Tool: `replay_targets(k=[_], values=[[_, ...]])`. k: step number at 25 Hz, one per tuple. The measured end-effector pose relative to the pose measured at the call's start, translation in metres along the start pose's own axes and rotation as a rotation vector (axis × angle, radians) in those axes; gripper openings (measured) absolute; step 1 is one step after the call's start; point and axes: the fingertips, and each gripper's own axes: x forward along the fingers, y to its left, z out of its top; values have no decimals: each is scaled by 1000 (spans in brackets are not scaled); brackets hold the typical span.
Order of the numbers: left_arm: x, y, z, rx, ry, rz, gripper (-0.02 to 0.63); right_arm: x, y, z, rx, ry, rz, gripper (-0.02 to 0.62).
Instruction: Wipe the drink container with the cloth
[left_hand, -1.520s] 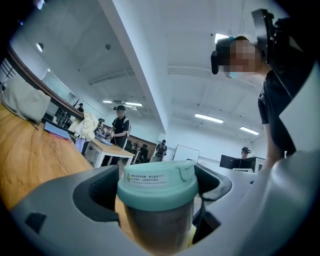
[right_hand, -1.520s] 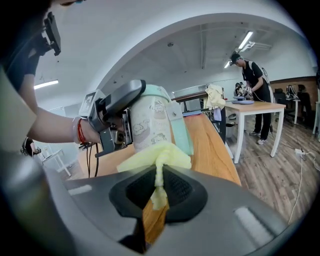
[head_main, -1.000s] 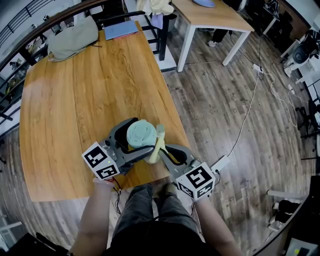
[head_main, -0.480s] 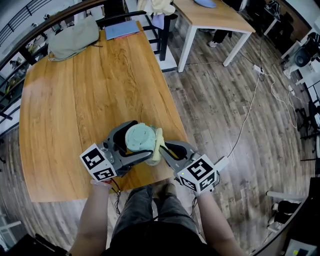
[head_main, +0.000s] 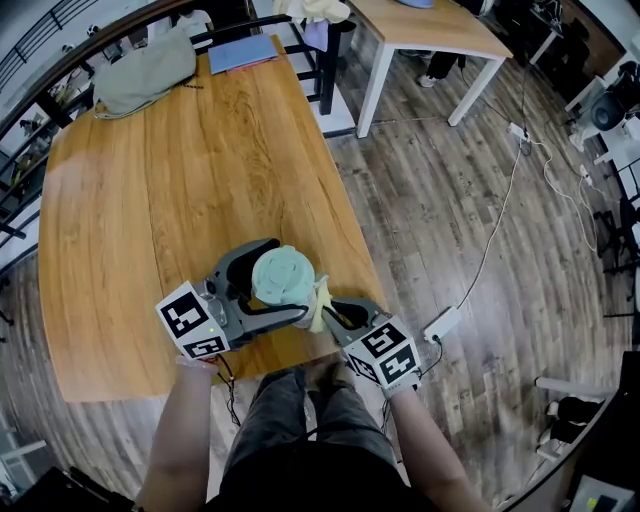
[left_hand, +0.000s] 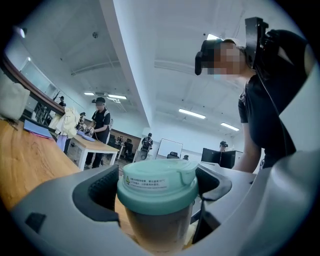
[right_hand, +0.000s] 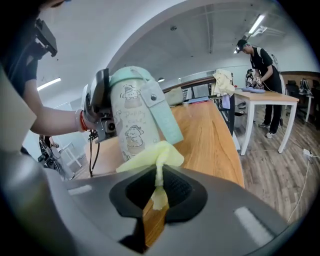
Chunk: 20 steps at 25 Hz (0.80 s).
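A mint-green drink container (head_main: 283, 276) with a flip lid is held off the wooden table (head_main: 150, 180) near its front edge. My left gripper (head_main: 262, 283) is shut on the drink container (left_hand: 156, 200), one jaw on each side of its body. My right gripper (head_main: 322, 305) is shut on a pale yellow cloth (head_main: 320, 300). The cloth (right_hand: 152, 157) presses against the lower side of the container (right_hand: 137, 117), whose wall carries cartoon prints and a mint strap.
A grey bag (head_main: 145, 70) and a blue folder (head_main: 243, 55) lie at the table's far end. A white table (head_main: 420, 40) stands beyond on the wood floor, and a cable with a power strip (head_main: 440, 322) runs to my right. A dark chair (head_main: 310, 60) stands by the table's far corner.
My right gripper has shifted with the cloth along the container's side, down and nearer to me. The left gripper and the container have stayed almost in place.
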Motion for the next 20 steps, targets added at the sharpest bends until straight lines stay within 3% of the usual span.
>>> replay_targets(k=[6, 16, 20], values=[[4, -16, -5, 79, 82, -70, 460, 0, 7, -11, -33, 50, -15, 43], [0, -41, -17, 201, 204, -64, 460, -31, 5, -25, 26, 45, -13, 43], [-1, -46, -23, 184, 224, -47, 460, -37, 3, -29, 20, 56, -21, 43]])
